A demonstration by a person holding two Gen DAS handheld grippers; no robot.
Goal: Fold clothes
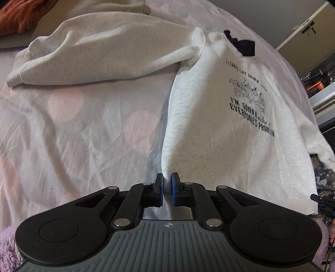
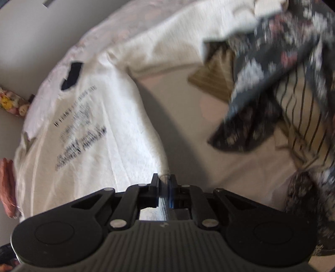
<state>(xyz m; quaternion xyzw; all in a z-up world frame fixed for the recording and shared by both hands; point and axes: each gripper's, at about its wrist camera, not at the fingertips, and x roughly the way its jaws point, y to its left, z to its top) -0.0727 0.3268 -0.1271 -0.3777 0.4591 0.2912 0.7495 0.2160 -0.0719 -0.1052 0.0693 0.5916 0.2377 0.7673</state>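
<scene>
Both grippers are clamped on the hem of a white printed sweatshirt [image 1: 230, 129] spread on the bed [image 1: 73, 136]: the left gripper [image 1: 166, 184] pinches a raised fold, the right gripper [image 2: 164, 186] its ribbed edge. Only the left wrist view shows one sleeve [image 1: 88, 56] stretched toward the bed's far edge and a rust-coloured cloth [image 1: 18, 14] beyond it. Only the right wrist view, blurred, shows a dark floral garment [image 2: 261, 100] and a striped cloth [image 2: 303, 117] beside the sweatshirt.

Matt, fleecy cloth sweatshirt [image 1: 219, 125]
</scene>
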